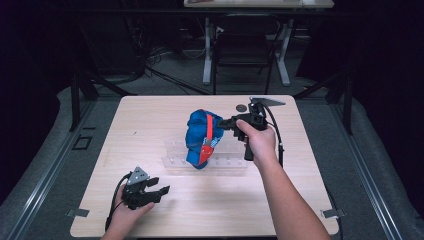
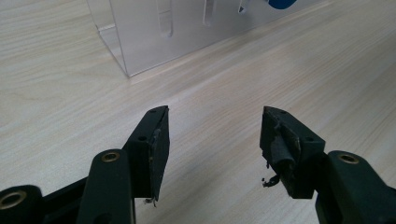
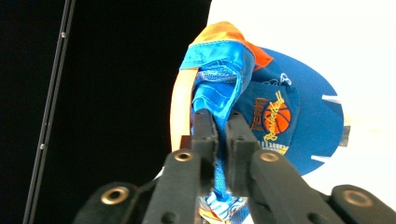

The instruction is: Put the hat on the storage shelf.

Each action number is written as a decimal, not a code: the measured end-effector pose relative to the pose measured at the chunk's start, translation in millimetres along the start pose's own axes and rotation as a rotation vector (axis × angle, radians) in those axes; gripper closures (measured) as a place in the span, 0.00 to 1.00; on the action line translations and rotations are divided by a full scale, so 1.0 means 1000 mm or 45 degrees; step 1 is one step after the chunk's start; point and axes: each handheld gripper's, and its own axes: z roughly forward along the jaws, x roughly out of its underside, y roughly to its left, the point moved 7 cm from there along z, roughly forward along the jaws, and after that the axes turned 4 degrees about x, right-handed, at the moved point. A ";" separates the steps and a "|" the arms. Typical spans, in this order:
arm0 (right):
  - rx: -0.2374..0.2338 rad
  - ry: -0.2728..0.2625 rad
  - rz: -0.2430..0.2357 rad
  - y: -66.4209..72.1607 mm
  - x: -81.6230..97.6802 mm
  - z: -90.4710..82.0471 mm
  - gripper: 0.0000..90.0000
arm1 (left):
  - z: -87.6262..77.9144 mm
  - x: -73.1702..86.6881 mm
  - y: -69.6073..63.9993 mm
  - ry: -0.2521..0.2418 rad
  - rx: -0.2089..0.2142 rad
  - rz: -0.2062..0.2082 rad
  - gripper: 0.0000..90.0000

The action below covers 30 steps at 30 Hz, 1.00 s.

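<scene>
A blue cap (image 1: 202, 137) with orange trim and a basketball badge (image 3: 276, 117) stands on a clear acrylic rack (image 1: 175, 160) in the middle of the table. My right gripper (image 1: 220, 122) reaches in from the right at the cap's upper edge. In the right gripper view its jaws (image 3: 222, 119) stand close together with a fold of the cap's shiny blue fabric (image 3: 219, 88) pinched between them. My left gripper (image 1: 162, 186) rests low at the table's front left, open, with nothing between its fingers (image 2: 159, 140). The rack's corner (image 2: 140, 37) lies ahead of it.
The wooden table (image 1: 150, 115) has bare room to the left and in front of the rack. A small dark round thing (image 1: 241, 107) lies behind my right gripper. A black chair (image 1: 245, 50) and another table's legs stand beyond the far edge.
</scene>
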 end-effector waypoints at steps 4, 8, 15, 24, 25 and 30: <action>0.006 -0.009 0.002 -0.001 0.000 -0.002 0.83 | 0.000 0.000 0.000 -0.002 -0.001 0.001 0.48; 0.018 -0.008 -0.006 -0.002 0.000 -0.004 0.79 | 0.000 0.000 0.000 -0.001 -0.001 -0.001 0.48; 0.083 -0.031 -0.051 -0.006 0.001 -0.011 0.68 | 0.000 0.000 0.000 0.000 -0.002 -0.002 0.48; 0.067 -0.031 -0.071 -0.007 0.006 -0.018 0.61 | 0.000 0.000 0.000 0.001 -0.002 0.000 0.48; 0.067 -0.031 -0.071 -0.007 0.006 -0.018 0.61 | 0.000 0.000 0.000 0.001 -0.002 0.000 0.48; 0.125 -0.028 -0.101 -0.012 0.009 -0.021 0.60 | 0.001 0.000 0.000 -0.004 -0.006 0.000 0.48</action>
